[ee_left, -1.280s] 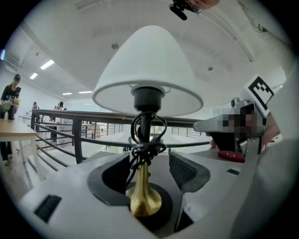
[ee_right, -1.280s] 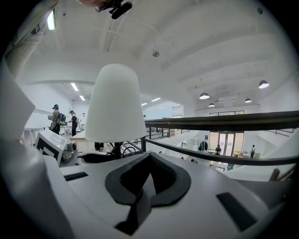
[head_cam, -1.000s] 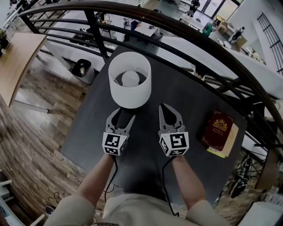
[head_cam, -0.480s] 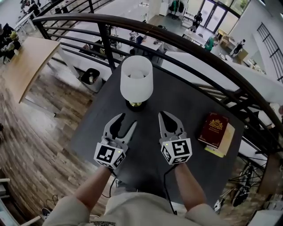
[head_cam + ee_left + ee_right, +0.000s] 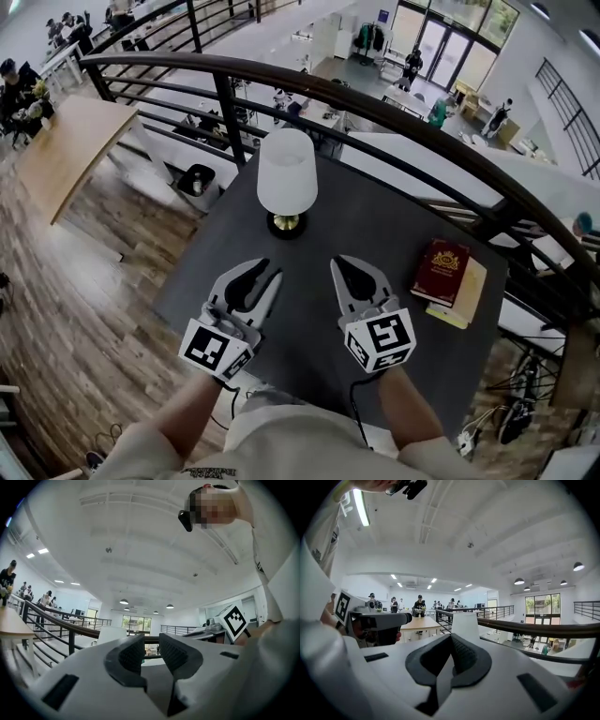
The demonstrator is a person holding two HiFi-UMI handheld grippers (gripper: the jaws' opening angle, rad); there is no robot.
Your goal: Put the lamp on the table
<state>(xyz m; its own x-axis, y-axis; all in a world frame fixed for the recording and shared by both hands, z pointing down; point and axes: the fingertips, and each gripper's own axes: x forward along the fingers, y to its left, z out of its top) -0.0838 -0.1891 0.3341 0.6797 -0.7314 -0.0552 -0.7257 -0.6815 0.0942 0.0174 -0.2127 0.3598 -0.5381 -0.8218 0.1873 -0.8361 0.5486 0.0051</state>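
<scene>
The lamp point(image 5: 287, 183) stands on the table point(image 5: 375, 225) near its far edge, before the railing point(image 5: 375, 98). 2 stacked books point(image 5: 441, 272) lie well to its right.

Left gripper point(image 5: 265, 272): jaws closing, a narrow gap showing, nothing between them. Right gripper point(image 5: 339, 263): jaws together, empty. The 2 grippers are level, side by side and apart, pointing forward. Left forearm point(image 5: 202, 412) and right forearm point(image 5: 398, 417) are bare and extended behind them.
</scene>
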